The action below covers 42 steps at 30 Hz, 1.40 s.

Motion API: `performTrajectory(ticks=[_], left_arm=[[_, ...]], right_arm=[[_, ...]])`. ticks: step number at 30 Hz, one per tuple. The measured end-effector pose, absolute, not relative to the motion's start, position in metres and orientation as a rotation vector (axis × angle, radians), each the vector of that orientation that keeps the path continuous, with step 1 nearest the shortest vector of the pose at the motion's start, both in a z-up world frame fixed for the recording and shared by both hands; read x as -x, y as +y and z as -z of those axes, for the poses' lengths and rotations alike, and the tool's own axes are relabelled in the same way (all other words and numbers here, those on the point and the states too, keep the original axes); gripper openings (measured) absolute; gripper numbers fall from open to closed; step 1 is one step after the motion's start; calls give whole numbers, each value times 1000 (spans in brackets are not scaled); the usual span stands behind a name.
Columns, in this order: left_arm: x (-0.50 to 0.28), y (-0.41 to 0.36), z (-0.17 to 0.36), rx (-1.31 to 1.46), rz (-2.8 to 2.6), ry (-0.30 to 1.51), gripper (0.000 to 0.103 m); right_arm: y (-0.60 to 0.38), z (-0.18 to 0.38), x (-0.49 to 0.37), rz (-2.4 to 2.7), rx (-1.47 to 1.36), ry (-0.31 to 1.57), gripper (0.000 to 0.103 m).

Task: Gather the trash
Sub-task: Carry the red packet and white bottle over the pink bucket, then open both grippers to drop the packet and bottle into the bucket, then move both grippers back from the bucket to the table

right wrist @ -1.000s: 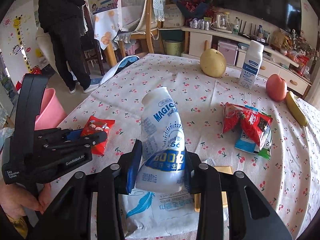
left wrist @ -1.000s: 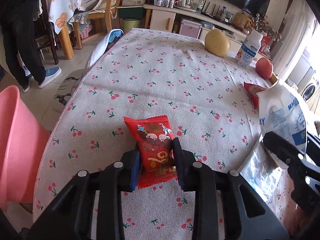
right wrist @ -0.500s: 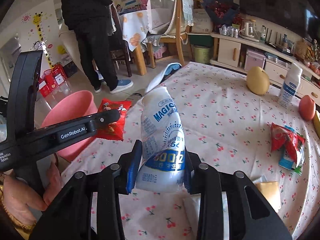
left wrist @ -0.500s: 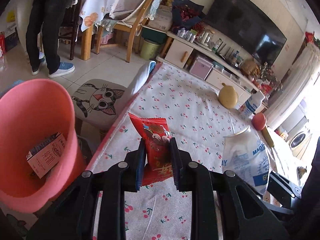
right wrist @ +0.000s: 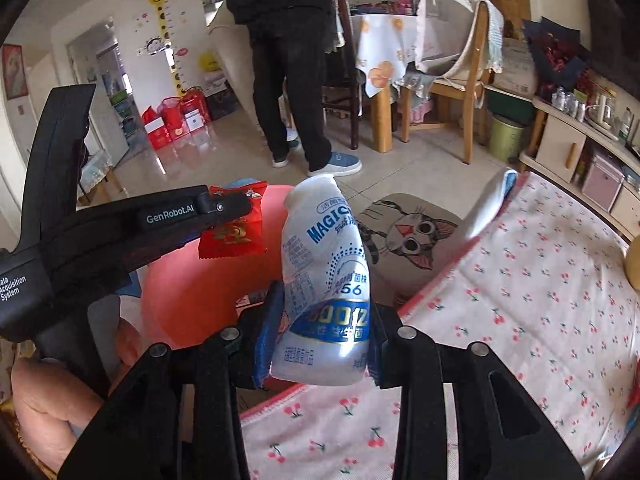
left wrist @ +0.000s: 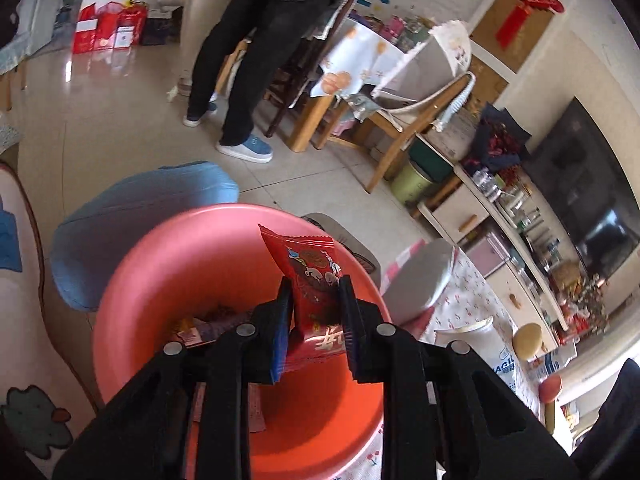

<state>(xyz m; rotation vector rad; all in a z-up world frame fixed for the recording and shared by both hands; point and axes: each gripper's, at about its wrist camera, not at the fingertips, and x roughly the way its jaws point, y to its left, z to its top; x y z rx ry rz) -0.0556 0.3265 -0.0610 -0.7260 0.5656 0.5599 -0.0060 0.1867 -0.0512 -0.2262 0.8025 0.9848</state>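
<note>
My left gripper (left wrist: 314,300) is shut on a red snack packet (left wrist: 314,280) and holds it over the open pink bin (left wrist: 160,276), which has wrappers at its bottom. In the right wrist view the left gripper (right wrist: 236,206) holds the red packet (right wrist: 234,234) above the pink bin (right wrist: 188,292). My right gripper (right wrist: 320,320) is shut on a crumpled white and blue drink bottle (right wrist: 324,264), held upright over the table's edge beside the bin. The bottle also shows in the left wrist view (left wrist: 484,344).
The cherry-print tablecloth (right wrist: 520,300) lies to the right. A cat-face stool (right wrist: 408,236) stands by the table. A person in black (right wrist: 288,60) stands on the floor beyond, near wooden chairs (right wrist: 452,80). A blue cushion (left wrist: 132,216) lies behind the bin.
My left gripper has swung left off the table with the red packet and now hangs over the pink bin. My right gripper followed left toward the table edge with the bottle.
</note>
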Motion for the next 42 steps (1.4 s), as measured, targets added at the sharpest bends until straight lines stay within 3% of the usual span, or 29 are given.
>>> performTrajectory(ticks=[9,11,13,19,31,42], left_arm=[[59,356,75,787,-632,617,28],[57,356,76,788,-656,626,41],[57,356,75,778,-674,616,58],[50,342,71,696,-666,584,81],[36,287,53,566,-481,418,89],[8,224,48,418,-316,554,91]], right_arm=[[237,70,18,-1015,323,816,39],[234,71,20,-992,330,795,61],[225,69,22,-969,308,754,75],[179,56,19,-875,236,706,89],[89,53,25,-751,184,708,91],[11,41,23,-634,121,615,98]])
